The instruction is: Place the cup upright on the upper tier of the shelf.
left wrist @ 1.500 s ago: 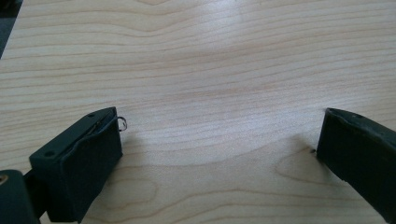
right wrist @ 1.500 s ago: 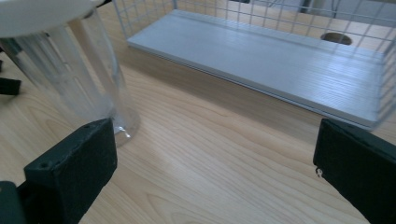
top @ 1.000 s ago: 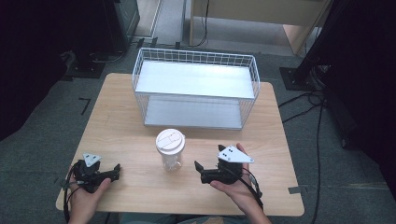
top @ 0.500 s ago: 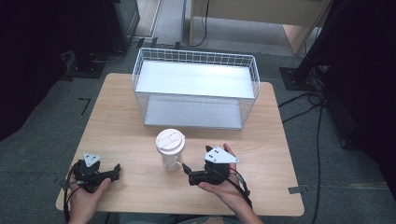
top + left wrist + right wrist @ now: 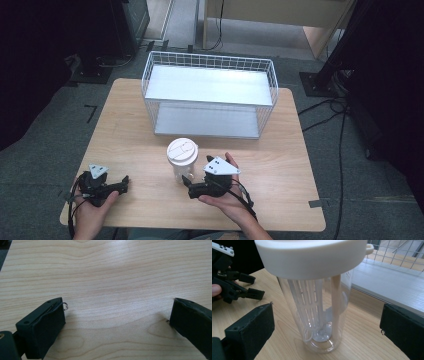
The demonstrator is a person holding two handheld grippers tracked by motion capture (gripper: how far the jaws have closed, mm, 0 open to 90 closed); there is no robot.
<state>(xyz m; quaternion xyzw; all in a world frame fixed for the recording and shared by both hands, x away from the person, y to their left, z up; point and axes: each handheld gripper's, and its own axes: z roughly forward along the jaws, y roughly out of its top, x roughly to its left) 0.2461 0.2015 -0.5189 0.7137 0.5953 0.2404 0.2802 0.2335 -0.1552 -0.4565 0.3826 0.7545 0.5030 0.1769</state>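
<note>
Right gripper (image 5: pixel 327 327) spread wide, 2 jaws flanking the upright clear plastic tumbler with white lid (image 5: pixel 317 290), not touching. Left gripper (image 5: pixel 117 322) released over bare light wooden table (image 5: pixel 105 272).

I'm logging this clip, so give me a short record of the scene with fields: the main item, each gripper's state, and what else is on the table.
item: clear bottle with white lid, upright on the table
right gripper: open, jaws either side of the bottle, not touching it
left gripper: open, over bare wood, nothing between the jaws
other: white wire basket behind the bottle
</note>
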